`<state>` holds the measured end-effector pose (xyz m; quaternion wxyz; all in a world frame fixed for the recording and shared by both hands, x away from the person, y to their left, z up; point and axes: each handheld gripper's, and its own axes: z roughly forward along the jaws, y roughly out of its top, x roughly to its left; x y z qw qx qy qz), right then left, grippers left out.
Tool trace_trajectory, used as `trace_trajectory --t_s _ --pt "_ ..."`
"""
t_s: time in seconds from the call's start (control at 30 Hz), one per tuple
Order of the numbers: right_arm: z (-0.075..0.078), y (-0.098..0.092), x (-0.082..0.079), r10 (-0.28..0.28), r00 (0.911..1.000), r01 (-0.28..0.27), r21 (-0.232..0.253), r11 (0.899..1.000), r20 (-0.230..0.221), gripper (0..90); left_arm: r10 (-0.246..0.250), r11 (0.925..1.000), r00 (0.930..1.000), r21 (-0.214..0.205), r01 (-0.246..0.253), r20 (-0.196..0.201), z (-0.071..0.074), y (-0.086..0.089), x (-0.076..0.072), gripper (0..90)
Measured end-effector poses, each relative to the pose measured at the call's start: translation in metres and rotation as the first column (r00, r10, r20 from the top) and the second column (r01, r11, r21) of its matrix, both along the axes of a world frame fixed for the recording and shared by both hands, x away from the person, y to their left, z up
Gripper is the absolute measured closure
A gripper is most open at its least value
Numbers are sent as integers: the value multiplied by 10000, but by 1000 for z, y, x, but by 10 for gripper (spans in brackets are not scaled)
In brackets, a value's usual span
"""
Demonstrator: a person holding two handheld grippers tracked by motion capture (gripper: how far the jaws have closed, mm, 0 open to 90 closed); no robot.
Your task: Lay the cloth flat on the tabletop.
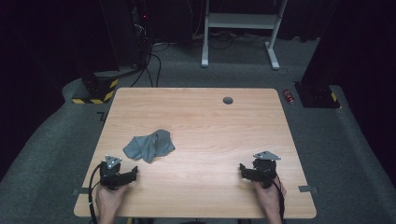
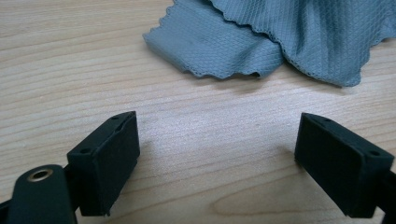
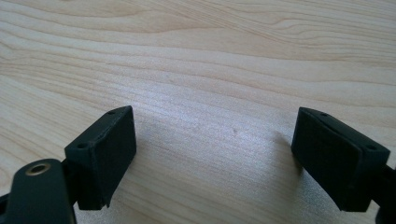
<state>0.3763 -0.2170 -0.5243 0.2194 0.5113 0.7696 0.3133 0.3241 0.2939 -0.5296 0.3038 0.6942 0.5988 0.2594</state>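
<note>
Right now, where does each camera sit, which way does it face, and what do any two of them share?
High view: above the person's side, looking forward and down on the wooden table; both forearms, left gripper, right gripper.
Left gripper view: rides the left gripper, looking low across the wood at the grey cloth; jaws wide apart.
Right gripper view: rides the right gripper, facing bare wood; jaws wide apart.
Shared: high and left gripper views both show the grey cloth.
</note>
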Motion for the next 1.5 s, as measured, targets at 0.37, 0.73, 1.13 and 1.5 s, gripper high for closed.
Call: trace_trajectory --t_s 0.37,0.73,1.13,1.5 --pt "0 0 0 -15 10000 15 9 10000 -8 136 61 9992 10000 -408 -58 64 1 7 -5 155" --pt "0 0 0 0 10000 0 0 10000 2 136 20 9968 9988 -804 19 483 11 10 -14 147" --pt "0 0 0 4 10000 -4 -2 10000 3 137 -707 9943 9962 -762 744 501 22 -7 0 146" --pt "0 0 0 12 10000 -12 -1 10000 6 138 -1335 9863 9902 -923 1368 414 26 -17 19 144"
